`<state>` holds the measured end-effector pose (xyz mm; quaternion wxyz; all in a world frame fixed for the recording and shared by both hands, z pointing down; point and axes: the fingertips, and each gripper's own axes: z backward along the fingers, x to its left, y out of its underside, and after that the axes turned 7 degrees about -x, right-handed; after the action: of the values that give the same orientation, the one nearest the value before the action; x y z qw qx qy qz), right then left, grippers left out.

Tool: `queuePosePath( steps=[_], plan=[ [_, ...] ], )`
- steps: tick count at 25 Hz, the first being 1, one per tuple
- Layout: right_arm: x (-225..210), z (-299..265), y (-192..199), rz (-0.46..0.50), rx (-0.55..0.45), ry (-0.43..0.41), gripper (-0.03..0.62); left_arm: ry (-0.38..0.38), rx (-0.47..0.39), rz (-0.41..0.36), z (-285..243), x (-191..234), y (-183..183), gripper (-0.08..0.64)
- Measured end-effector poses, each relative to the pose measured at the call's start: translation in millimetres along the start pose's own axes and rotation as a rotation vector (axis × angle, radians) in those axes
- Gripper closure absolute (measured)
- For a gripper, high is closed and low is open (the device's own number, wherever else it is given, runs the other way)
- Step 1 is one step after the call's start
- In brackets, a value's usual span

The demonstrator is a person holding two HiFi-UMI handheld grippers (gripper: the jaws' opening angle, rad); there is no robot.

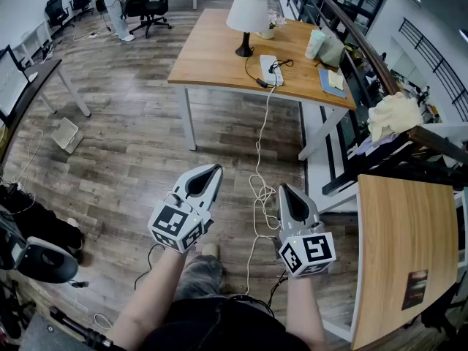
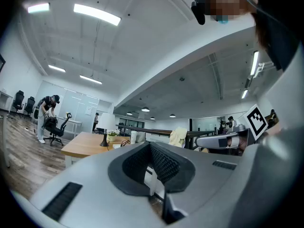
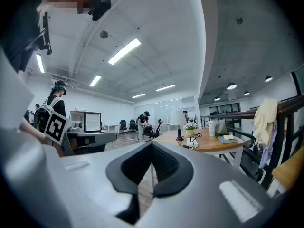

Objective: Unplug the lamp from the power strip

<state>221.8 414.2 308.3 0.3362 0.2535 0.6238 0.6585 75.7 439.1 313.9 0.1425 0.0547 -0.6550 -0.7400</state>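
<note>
On the rectangular wooden table (image 1: 212,57), a white-shaded lamp (image 1: 246,17) stands beside a flat white power strip (image 1: 270,69) with plugs in it. Well short of the table, the left gripper (image 1: 212,172) and right gripper (image 1: 285,190) are both closed, empty.

The power strip (image 1: 270,69) on the far desk (image 1: 212,57) is so small that I cannot tell which plug belongs to the lamp (image 1: 246,17). The white cord (image 1: 257,167) runs down to the floor, and I lose its end by my lap. The top edge cuts off the far person (image 1: 115,6).
</note>
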Motion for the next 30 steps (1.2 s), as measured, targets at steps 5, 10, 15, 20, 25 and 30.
queuePosePath(
  steps=[5, 10, 15, 20, 25, 30],
  plan=[
    [-12, -45, 11, 0.005, 0.025, 0.01, 0.586, 0.013, 0.004, 0.015, -34, 36, 5, 0.565],
    [-19, -77, 18, 0.021, 0.027, 0.04, 0.586, 0.042, 0.005, 0.019, -56, 70, 10, 0.564],
    [-13, -89, 31, 0.018, 0.05, 0.039, 0.586, 0.021, 0.012, 0.055, -51, 95, 21, 0.565],
    [-13, -110, 30, 0.027, 0.049, 0.04, 0.586, 0.022, -0.004, 0.044, -62, 107, 16, 0.563],
    [-17, -130, 40, 0.002, 0.056, 0.037, 0.586, 0.017, 0.006, 0.033, -73, 117, 19, 0.563],
    [-34, -165, 43, -0.03, 0.04, 0.018, 0.586, 0.005, 0.01, 0.013, -99, 136, 18, 0.565]
  ],
)
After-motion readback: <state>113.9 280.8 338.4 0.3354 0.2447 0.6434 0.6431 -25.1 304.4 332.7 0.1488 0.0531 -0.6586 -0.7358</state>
